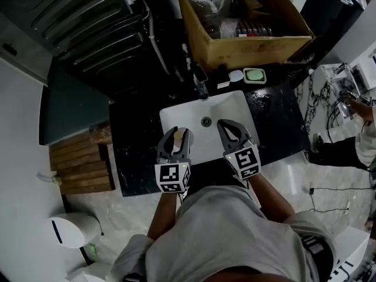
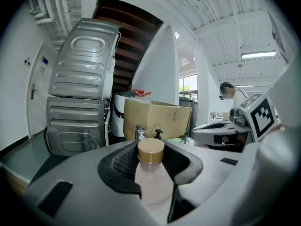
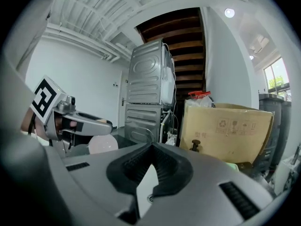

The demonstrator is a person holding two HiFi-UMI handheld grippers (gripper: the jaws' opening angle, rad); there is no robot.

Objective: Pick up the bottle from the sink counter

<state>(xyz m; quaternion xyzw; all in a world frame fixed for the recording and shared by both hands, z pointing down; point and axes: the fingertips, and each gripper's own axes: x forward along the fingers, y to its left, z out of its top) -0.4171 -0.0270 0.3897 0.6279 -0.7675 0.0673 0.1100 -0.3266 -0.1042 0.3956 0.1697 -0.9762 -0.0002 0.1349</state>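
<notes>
A pale pink bottle (image 2: 151,178) with a tan cap (image 2: 150,150) sits between the jaws of my left gripper (image 2: 151,149), which is shut on its neck and shoulder. From the head view, the left gripper (image 1: 176,138) holds the bottle (image 1: 180,135) over the left side of the white sink (image 1: 235,107). My right gripper (image 1: 226,127) hovers over the sink's right half. Its jaws are shut, tips touching, with nothing between them (image 3: 153,145). The right gripper view also catches the left gripper (image 3: 70,117) and the bottle's round base (image 3: 103,143).
A faucet (image 1: 201,88) stands behind the basin on the black counter (image 1: 135,140). A cardboard box (image 1: 247,40) and a green soap dish (image 1: 254,75) sit at the back. A grey washing machine (image 1: 88,22) is back left. Another person (image 1: 364,140) stands at the right.
</notes>
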